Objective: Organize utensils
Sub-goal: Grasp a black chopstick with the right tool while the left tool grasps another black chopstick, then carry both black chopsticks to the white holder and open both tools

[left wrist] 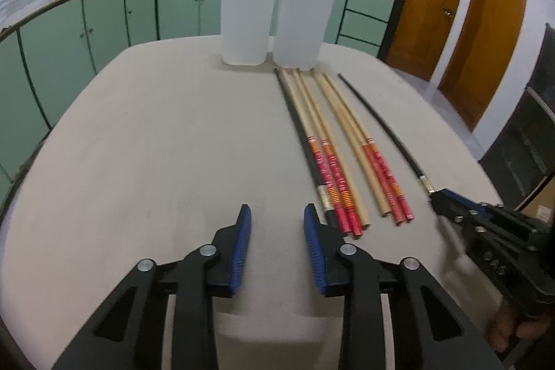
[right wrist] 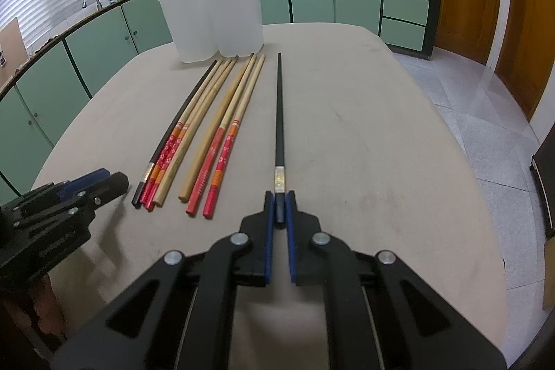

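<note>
1. Left wrist view: the left gripper [left wrist: 277, 227] hangs low over bare table [left wrist: 156, 134] with its jaws apart and nothing between them; the nearest bundle of chopsticks [left wrist: 324, 155] lies just to its right, butt ends near the right pad.
2. Middle: the second bundle [left wrist: 367, 148] lies parallel, long axes running away toward the two white containers [left wrist: 274, 23] at the far edge (tips almost at their bases).
3. Right: the right gripper [right wrist: 279, 208] is clamped on the butt end of the lone black chopstick [right wrist: 279, 113], which points straight ahead, in line with the fingers.
4. Only the right wrist view shows that grip; the left shows the right gripper [left wrist: 437, 196] side-on and blurred.
</note>
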`<state>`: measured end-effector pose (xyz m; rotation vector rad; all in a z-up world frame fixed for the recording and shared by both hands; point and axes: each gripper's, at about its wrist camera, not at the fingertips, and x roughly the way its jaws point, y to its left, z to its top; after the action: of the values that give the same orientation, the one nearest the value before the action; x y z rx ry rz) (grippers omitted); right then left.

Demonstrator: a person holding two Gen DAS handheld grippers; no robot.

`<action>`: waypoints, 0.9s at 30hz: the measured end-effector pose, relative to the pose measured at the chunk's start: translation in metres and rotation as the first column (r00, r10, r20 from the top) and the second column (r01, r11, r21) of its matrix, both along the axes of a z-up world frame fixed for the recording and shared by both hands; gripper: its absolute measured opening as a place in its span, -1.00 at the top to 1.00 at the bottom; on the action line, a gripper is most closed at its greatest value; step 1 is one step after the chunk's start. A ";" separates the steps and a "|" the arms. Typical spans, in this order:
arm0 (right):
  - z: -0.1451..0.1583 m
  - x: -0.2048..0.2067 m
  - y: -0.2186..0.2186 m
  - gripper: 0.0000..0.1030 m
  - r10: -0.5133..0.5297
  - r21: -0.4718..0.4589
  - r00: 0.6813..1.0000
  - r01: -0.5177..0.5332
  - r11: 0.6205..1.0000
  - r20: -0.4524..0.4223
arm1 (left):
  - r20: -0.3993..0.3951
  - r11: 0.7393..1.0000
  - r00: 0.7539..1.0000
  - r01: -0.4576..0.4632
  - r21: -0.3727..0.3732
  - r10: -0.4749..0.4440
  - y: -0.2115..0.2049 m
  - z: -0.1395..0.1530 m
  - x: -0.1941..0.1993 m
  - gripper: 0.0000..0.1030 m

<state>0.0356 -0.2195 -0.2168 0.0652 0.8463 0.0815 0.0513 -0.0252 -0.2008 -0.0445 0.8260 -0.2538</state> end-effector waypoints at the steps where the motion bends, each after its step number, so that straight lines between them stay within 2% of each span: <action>1: 0.000 0.000 0.000 0.88 0.000 0.002 1.000 0.000 1.000 0.000 | 0.000 1.000 1.000 0.010 -0.008 -0.010 -0.001 0.001 -0.001 0.39; 4: -0.001 0.000 0.000 0.88 0.000 0.003 1.000 0.000 1.000 0.000 | 0.000 0.998 0.998 0.055 -0.023 -0.055 -0.007 0.003 -0.005 0.36; 11: -0.002 0.000 -0.002 0.88 0.000 0.013 1.000 0.000 1.000 0.003 | -0.006 0.994 0.995 0.102 0.032 -0.102 -0.020 -0.004 -0.010 0.29; 19: -0.002 0.000 -0.003 0.88 0.002 0.021 1.000 -0.002 1.000 0.004 | 0.001 0.998 1.000 -0.014 0.063 0.014 0.001 -0.002 0.000 0.27; 22: -0.002 0.000 -0.003 0.88 0.003 0.018 1.000 -0.003 1.000 0.004 | 0.000 0.998 1.000 -0.008 0.062 0.008 -0.002 -0.003 0.002 0.27; 23: -0.002 0.001 -0.003 0.88 0.003 0.017 1.000 -0.003 1.000 0.004 | -0.001 0.998 1.000 -0.006 0.064 0.006 -0.003 -0.003 0.002 0.30; 27: -0.002 0.002 -0.004 0.88 0.006 0.025 1.000 -0.006 1.000 0.003 | -0.011 0.999 1.000 0.009 0.032 -0.009 -0.007 -0.004 0.008 0.88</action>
<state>0.0372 -0.2236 -0.2183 0.0864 0.8431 0.0974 0.0591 -0.0317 -0.2043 -0.0116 0.8415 -0.2489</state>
